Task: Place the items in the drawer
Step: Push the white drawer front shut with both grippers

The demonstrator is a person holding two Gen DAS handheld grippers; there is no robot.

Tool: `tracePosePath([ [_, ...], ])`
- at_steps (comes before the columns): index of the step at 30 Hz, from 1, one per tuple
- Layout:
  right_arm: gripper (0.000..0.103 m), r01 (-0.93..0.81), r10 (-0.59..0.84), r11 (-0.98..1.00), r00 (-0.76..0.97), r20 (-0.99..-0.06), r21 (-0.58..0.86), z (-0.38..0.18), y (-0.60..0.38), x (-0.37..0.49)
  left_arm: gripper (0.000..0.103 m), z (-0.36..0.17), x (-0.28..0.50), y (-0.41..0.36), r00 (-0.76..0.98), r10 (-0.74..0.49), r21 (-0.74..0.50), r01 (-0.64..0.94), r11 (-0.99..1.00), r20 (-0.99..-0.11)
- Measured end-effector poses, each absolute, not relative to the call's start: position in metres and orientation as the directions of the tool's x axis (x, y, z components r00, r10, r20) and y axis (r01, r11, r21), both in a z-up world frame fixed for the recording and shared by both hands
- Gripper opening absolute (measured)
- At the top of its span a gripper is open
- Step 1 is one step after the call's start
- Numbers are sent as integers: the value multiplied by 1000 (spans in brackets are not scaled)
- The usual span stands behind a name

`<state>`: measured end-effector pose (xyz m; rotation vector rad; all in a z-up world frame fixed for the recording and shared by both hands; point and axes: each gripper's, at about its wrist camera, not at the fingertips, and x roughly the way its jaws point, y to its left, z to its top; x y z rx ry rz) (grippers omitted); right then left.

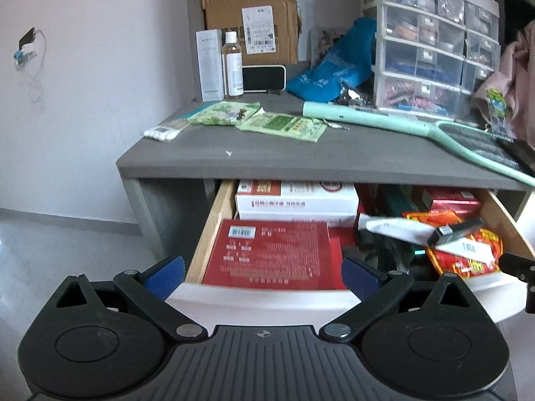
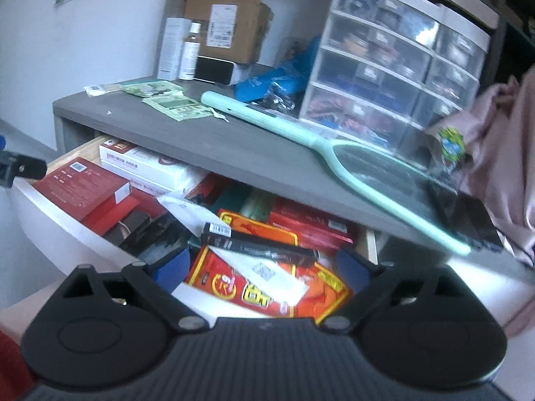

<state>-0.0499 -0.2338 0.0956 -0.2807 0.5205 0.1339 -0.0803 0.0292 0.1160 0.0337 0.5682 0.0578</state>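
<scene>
Drawer (image 1: 207,234) under the desk (image 1: 267,153) stands pulled out, full of things. Your left gripper (image 1: 262,275) is spread wide and holds nothing, above the drawer's white front with the red box (image 1: 271,250) at 12 o'clock of it. Your right gripper (image 2: 264,267) is also wide and empty, over the red-yellow packet (image 2: 254,287), where a white tube (image 2: 267,274) and a black stick (image 2: 257,244) lie on top. On the desk, the green packets (image 1: 281,125) and cotton swabs (image 1: 164,132) lie at 11 o'clock, the mint swatter (image 1: 418,127) at 1 o'clock.
</scene>
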Motion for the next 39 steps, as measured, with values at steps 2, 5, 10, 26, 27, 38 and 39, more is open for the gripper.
tracePosePath([
  [2,98,-179,49,961,859,-509,-210,92,-236,-56,101,111,-83,30,835,67,49,-48,998,-546],
  [5,103,-162,42,969,852,-522,-186,85,-238,-61,101,103,-87,31,825,72,50,-53,997,-561],
  [10,103,-135,32,979,836,-547,-150,72,-240,-67,101,90,-93,33,807,80,52,-61,997,-585],
  [26,103,-24,2,999,794,-608,-28,42,-245,-63,101,67,-80,30,771,94,72,-63,995,-630],
  [27,103,-18,0,1000,793,-610,-23,40,-245,-63,101,66,-78,29,771,94,73,-61,995,-630],
  [38,103,5,-9,1000,788,-616,-9,31,-245,-55,101,61,-64,26,772,110,96,-64,993,-626],
  [39,103,7,-11,1000,787,-617,-8,31,-244,-54,101,61,-62,26,772,112,97,-66,993,-626],
])
